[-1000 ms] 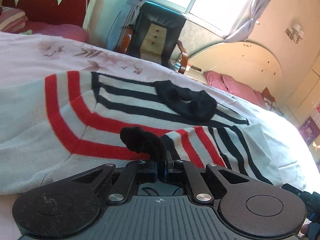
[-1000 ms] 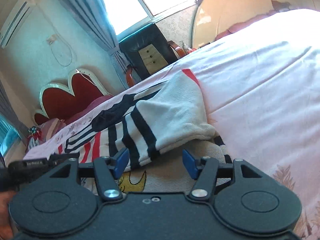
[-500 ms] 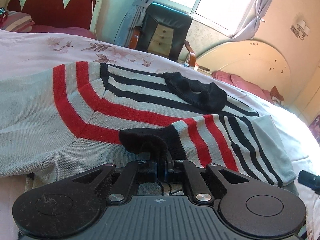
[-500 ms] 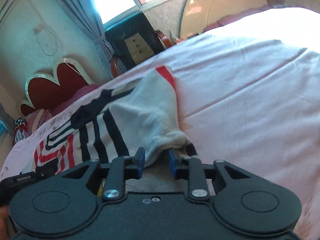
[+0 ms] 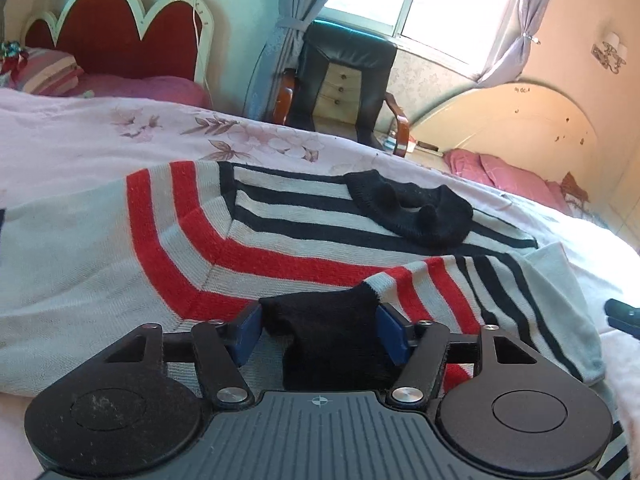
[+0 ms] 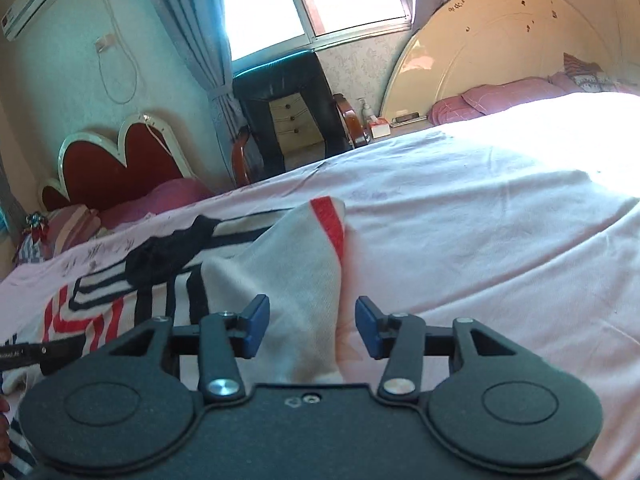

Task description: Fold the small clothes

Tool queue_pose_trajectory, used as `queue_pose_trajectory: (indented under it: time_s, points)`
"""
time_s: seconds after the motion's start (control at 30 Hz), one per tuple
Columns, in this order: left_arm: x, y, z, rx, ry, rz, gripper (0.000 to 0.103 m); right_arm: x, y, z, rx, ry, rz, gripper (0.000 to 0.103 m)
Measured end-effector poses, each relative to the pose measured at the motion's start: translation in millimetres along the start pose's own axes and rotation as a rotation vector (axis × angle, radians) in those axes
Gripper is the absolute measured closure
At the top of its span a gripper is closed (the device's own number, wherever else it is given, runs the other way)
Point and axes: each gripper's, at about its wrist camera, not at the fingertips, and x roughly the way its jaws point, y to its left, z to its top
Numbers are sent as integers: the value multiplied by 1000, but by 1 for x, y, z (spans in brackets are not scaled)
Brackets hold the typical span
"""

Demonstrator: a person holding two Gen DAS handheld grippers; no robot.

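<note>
A small grey sweater [image 5: 80, 264] with red and black stripes lies flat on the pink bed sheet [image 5: 80, 140], its black collar [image 5: 416, 212] at the far side. One sleeve is folded across the body; its black cuff [image 5: 324, 328] lies loose between the pads of my open left gripper [image 5: 320, 330]. In the right wrist view the sweater's folded grey edge [image 6: 296, 280] with a red stripe lies between the pads of my open right gripper [image 6: 308, 326], not clamped. The left gripper's tip [image 6: 44, 354] shows at that view's left edge.
A red heart-shaped headboard [image 5: 120, 40] and pillows [image 5: 44, 72] stand at the far left. A black armchair [image 5: 344, 80] stands by the window. A cream headboard [image 5: 520, 120] with pink pillows is at the right. The sunlit sheet [image 6: 500, 220] stretches right of the sweater.
Both grippers have opened. The left let go of the black cuff, which now lies on the sweater. The right let go of the folded grey edge it had pinched.
</note>
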Motion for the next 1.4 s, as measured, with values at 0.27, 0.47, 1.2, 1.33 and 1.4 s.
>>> queue_pose_trajectory:
  time_s: [0.27, 0.47, 1.2, 1.33, 1.4]
  points:
    - [1, 7, -13, -86, -90, 14, 98, 62, -16, 21, 23, 82, 6, 94]
    - [5, -3, -16, 1, -55, 106, 93, 58, -10, 21, -52, 76, -35, 88]
    - [75, -194, -1, 285, -43, 87, 24, 84, 13, 32, -299, 78, -81, 78]
    - [71, -169, -13, 236, -42, 111, 21, 67, 19, 25, -320, 52, -1, 73]
    - [70, -169, -14, 257, -46, 115, 19, 78, 23, 14, -368, 93, -26, 72]
